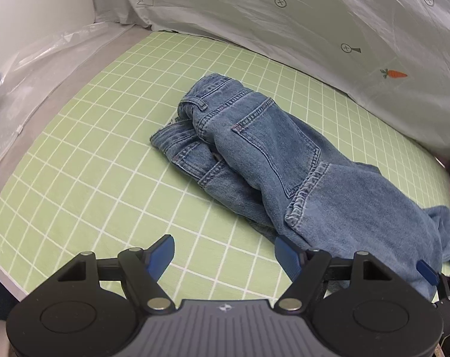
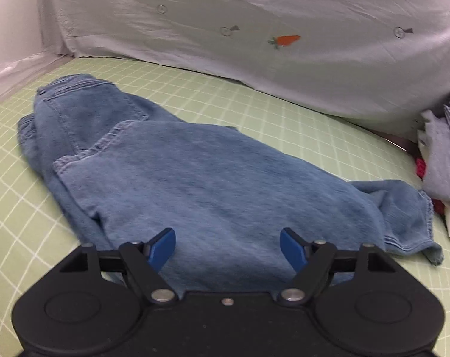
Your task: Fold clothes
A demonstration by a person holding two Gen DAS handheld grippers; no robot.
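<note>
A pair of blue jeans (image 1: 272,160) lies rumpled on the green checked sheet (image 1: 90,163), waistband at the far end, legs folded over toward the near right. My left gripper (image 1: 225,255) is open just above the sheet at the jeans' near left edge, nothing between its blue fingers. In the right wrist view the same jeans (image 2: 213,184) fill the middle, a leg hem lying at the right. My right gripper (image 2: 227,248) hangs open over the near part of the denim, holding nothing. Its tip (image 1: 427,272) shows at the lower right of the left wrist view.
A grey cloth with carrot prints (image 2: 284,40) drapes along the back. A pile of other clothes (image 2: 445,160) sits at the right edge of the sheet. Clear plastic sheeting (image 1: 31,68) covers the left side.
</note>
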